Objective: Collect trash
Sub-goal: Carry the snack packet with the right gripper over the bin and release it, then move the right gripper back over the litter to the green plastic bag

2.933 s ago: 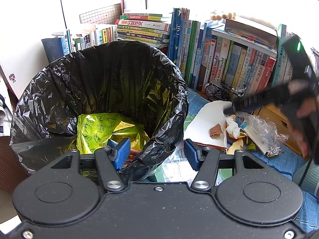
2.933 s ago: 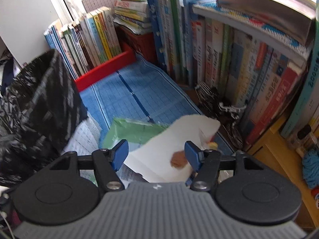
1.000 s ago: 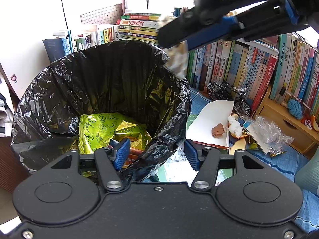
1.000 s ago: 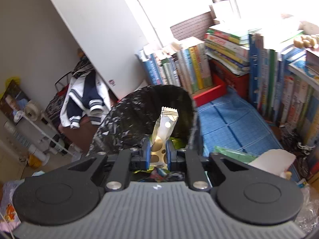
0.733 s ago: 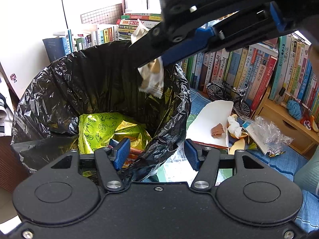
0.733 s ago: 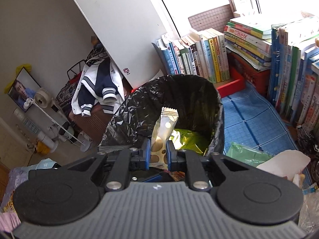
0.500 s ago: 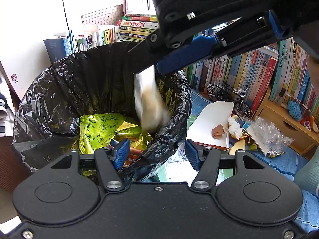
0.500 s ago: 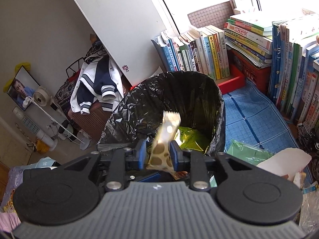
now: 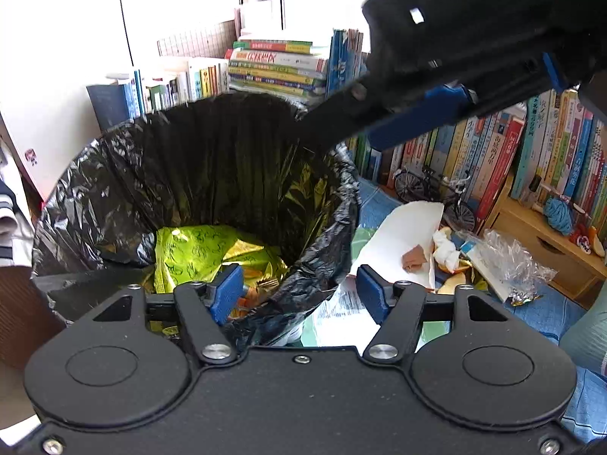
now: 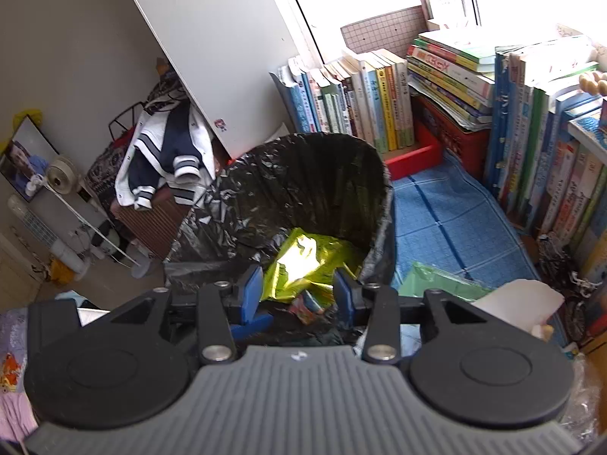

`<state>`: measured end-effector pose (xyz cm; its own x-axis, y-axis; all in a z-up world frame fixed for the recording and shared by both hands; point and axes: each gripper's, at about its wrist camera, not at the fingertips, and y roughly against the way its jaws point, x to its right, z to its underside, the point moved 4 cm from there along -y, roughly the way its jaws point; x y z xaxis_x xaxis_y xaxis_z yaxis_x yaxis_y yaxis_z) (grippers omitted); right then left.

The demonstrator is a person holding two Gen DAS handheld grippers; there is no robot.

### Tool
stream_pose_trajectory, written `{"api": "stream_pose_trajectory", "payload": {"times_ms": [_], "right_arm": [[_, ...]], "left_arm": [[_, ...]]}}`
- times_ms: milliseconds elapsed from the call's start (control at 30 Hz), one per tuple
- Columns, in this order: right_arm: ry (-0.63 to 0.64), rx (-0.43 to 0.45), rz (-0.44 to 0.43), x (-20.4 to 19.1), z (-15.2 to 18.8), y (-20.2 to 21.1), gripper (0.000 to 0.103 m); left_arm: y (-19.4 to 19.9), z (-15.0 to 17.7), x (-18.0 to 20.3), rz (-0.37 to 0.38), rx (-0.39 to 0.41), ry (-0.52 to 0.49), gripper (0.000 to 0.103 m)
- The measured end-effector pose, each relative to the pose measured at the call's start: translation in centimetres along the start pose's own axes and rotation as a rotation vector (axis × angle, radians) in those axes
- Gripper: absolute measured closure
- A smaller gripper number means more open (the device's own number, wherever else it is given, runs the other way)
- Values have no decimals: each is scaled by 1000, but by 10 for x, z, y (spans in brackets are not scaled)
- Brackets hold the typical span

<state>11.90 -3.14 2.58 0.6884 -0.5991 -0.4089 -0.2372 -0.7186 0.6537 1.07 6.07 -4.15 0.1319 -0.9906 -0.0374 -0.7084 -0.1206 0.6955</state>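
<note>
Left gripper [image 9: 296, 288]: black housing, twin round discs, silver screws, blue pads. Right gripper [image 10: 297, 295]: ribbed grey shell, black linkages, blue pads, small white logo.

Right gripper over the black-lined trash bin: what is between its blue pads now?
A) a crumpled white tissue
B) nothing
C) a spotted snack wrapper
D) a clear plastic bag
B: the right gripper stands open and empty, its jaws just opened, above the black-lined trash bin.
</note>
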Motion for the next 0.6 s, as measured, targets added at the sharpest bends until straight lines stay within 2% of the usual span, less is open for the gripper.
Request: {"api": "stream_pose_trajectory", "payload": {"times_ms": [167, 300, 467, 600], "right_arm": [[-20, 15, 81, 15, -1, 18, 32], [-35, 27, 151, 30, -1, 37, 27], [-51, 13, 226, 51, 15, 50, 21], [-101, 14, 253, 75, 37, 48, 19]], "left_arm": [[18, 0, 16, 39, 82, -71, 30], [33, 0, 32, 65, 134, -128, 29], [51, 5, 49, 134, 174, -111, 30], [60, 19, 69, 178, 217, -118, 28]]}}
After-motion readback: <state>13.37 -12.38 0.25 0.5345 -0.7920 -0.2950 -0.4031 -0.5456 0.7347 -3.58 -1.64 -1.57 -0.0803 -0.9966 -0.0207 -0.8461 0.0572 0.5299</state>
